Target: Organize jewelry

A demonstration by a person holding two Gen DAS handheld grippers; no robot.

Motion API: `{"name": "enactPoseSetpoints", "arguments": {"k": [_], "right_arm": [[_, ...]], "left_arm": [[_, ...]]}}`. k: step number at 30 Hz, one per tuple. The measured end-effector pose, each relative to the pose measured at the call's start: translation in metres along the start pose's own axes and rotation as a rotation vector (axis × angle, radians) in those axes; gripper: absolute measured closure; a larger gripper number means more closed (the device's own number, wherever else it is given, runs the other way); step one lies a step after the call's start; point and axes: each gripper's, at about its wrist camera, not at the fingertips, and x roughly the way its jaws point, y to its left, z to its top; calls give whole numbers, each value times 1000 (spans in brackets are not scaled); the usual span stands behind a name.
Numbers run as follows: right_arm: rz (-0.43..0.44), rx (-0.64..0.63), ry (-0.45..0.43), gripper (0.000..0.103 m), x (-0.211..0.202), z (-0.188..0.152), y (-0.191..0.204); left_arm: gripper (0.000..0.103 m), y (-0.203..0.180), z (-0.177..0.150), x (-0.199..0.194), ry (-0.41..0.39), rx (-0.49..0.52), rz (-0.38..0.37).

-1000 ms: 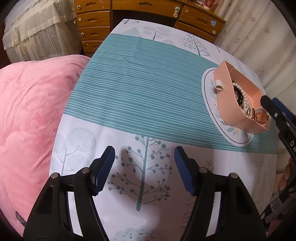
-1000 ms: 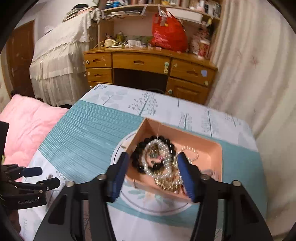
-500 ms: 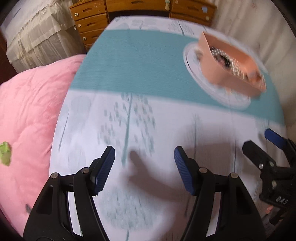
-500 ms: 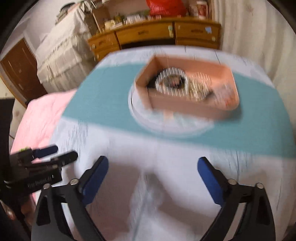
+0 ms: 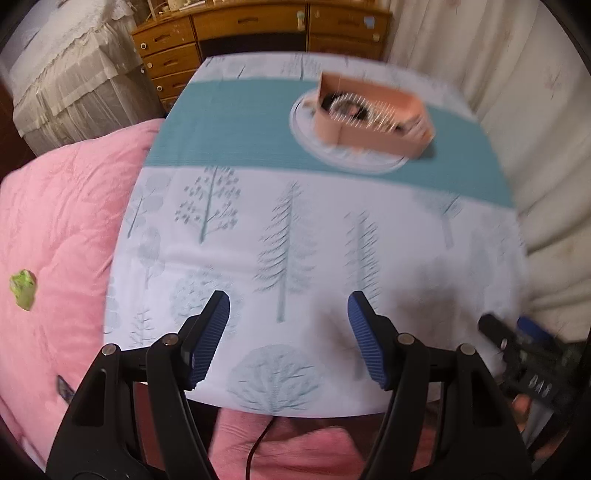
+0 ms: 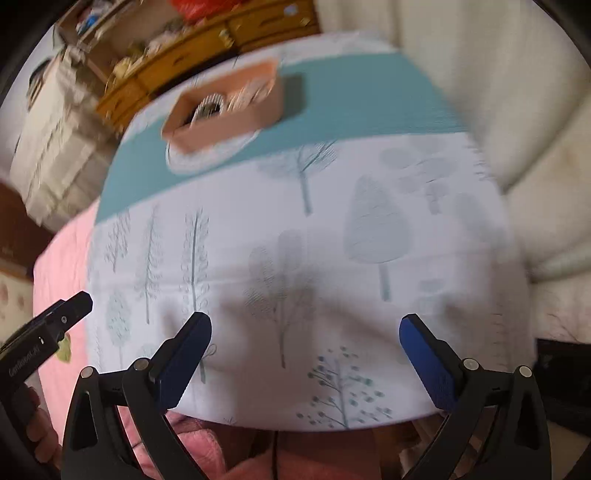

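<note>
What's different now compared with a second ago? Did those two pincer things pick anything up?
Both pulled back from the pink box toward the near table edge. The right gripper, which had been over the box's jewelry, opened wide and holds nothing. The left gripper kept its gap, also empty. The box stays on its round mat with the jewelry inside.

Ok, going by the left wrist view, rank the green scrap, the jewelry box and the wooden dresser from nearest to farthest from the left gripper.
From the left gripper:
1. green scrap, far left on the pink blanket.
2. jewelry box, ahead and to the right, on the teal band of the cloth.
3. wooden dresser, beyond the table at the top.
</note>
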Motion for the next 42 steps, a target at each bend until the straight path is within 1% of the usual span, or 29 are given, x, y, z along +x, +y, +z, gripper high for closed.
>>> {"name": "enactPoseSetpoints", "arguments": {"k": [2,3,4,7,8,9,12,13,14,16,20,23,26,31,35,42], "right_arm": [[18,5,-28,0,-20,0,-4],[26,6,-40,0,-30,1,-6],[36,6,-48,0,-37,5,-8],[73,-4,-66,0,-62,9,-6],[77,-17,-73,0,-70,12,-5],[81,-50,-88,0,-82,11,1],[85,-119,-133,0,-114,13,14],[86,-132,-147,0,-124,13,17],[90,-143,-162,0,-132,14,20],[93,-170,-185,0,-147,15,26],[79,-190,-235,0,-169,14,34],[52,-181,-253,0,-177,10,35],[35,-152,-243,0,-174,10,32],[35,-182,-220,0,-165,10,34],[41,-198,-246,0,-167,12,37],[49,-213,-269,0,-170,17,44]], "left_arm": [[39,-7,8,-15,-32,-17,-40],[39,-13,11,-27,-61,-13,-55],[38,-18,15,-36,-87,-5,-58],[21,-30,16,-63,-167,37,-26],[21,-34,15,-71,-185,50,-16],[21,-37,14,-80,-196,67,-9],[18,-44,10,-93,-196,97,4],[15,-46,7,-96,-192,101,8],[9,-49,5,-98,-187,105,7],[0,-53,2,-104,-179,115,6],[0,-61,-1,-113,-201,133,20],[0,-62,-5,-111,-195,124,8],[0,-60,-7,-107,-187,123,15],[0,-52,-5,-101,-170,87,-6],[0,-47,-5,-96,-159,73,-25],[0,-34,-5,-98,-173,33,-21]]}}
